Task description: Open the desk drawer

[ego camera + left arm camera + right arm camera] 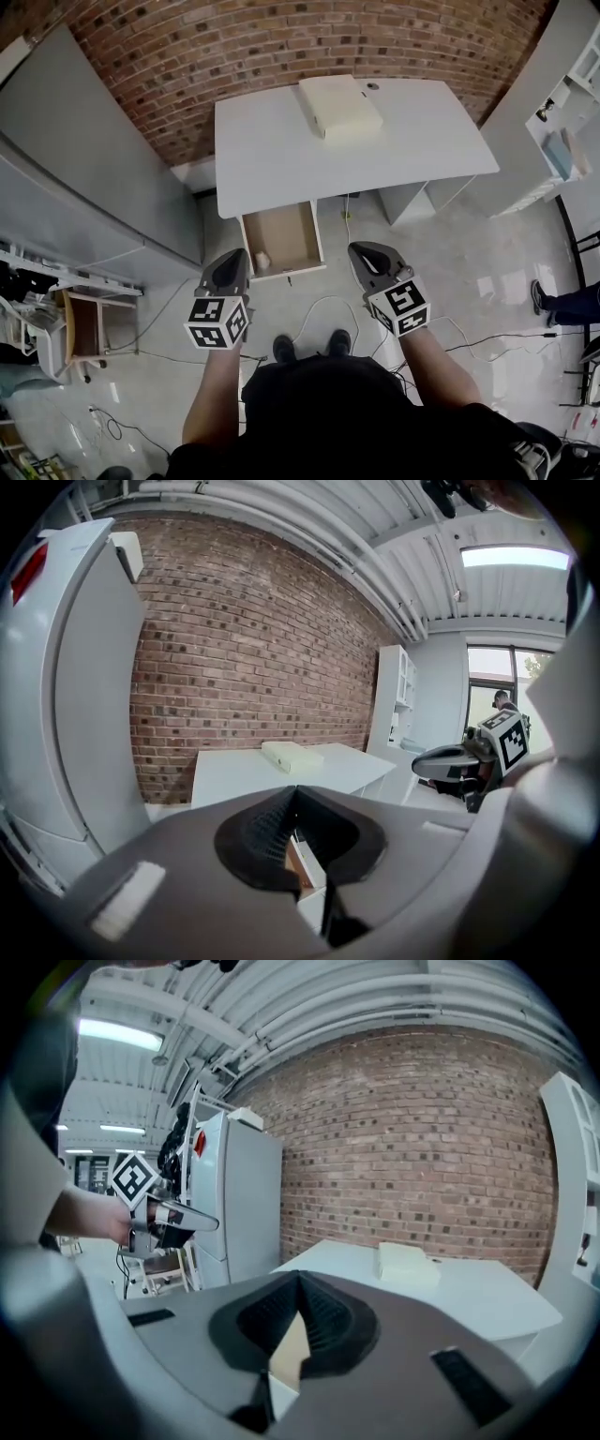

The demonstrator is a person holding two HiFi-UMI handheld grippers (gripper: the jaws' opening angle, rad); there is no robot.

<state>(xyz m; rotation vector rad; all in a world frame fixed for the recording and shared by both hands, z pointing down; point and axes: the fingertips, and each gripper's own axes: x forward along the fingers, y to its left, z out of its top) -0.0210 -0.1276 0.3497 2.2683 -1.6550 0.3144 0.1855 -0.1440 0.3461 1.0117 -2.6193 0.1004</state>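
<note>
both clenched empty, held grey left gripper [234, 255] and right gripper [360, 249] clear of open brown wooden drawer [286, 234] under white desk [272, 150]; likely needed no more pulling.

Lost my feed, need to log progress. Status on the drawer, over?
Left tongs shut, empty. Right tongs shut, empty. Desk drawer open, tongs clear of it. Cable on floor in front, nothing blocking.
</note>
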